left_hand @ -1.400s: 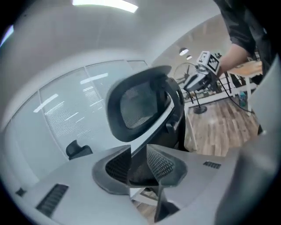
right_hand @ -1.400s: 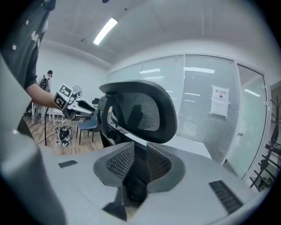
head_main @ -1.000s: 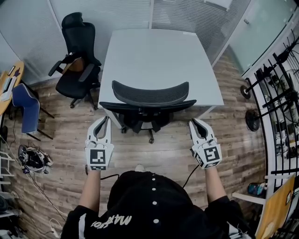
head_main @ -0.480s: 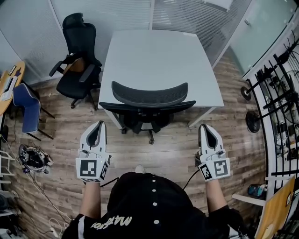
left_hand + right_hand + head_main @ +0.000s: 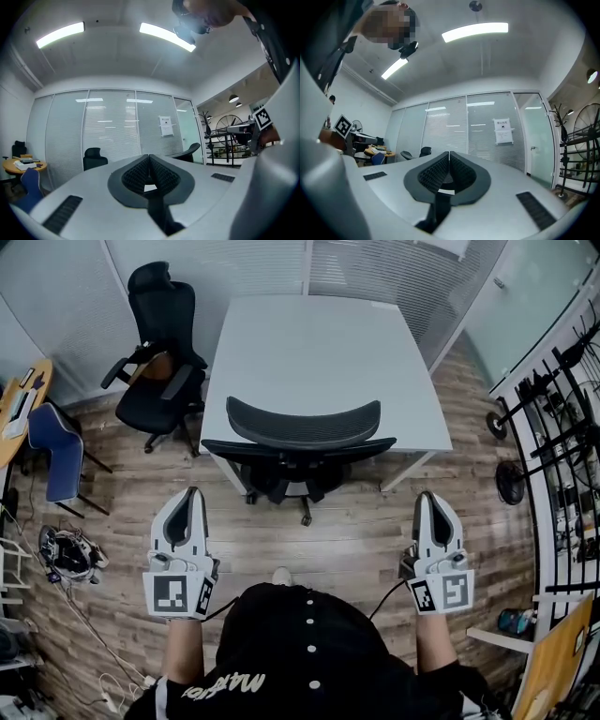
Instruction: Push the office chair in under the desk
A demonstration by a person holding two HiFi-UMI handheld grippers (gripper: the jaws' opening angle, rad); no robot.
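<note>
**Desk:** Black mesh against a white top. What has changed?

**Photographer:** Both hands have backed off. A second ago the left gripper and the right gripper were just beside the arms of the office chair. Now they are drawn back toward the person and spread wider over the wood floor, well clear of the chair.

**Desk:** And the jaws?

**Photographer:** Pressed together on each gripper, with nothing between them.

**Desk:** Where does that leave the chair?

**Photographer:** Its seat is tucked beneath the near edge of the table, and the curved backrest stands right at that edge. It has not visibly shifted over the second. My reading is that the push is finished and the hands are retiring, though the head view cannot show how deep the seat sits.

**Desk:** What do the other cameras add?

**Photographer:** The gripper views look out level across the room. They show the strip ceiling lights, the blinds behind the glass wall and a paper notice stuck on it, none of which the head view takes in. The left one also catches the second black chair by the glass. Only the head view shows the table top, the floor and the gap between grippers and chair.
</note>
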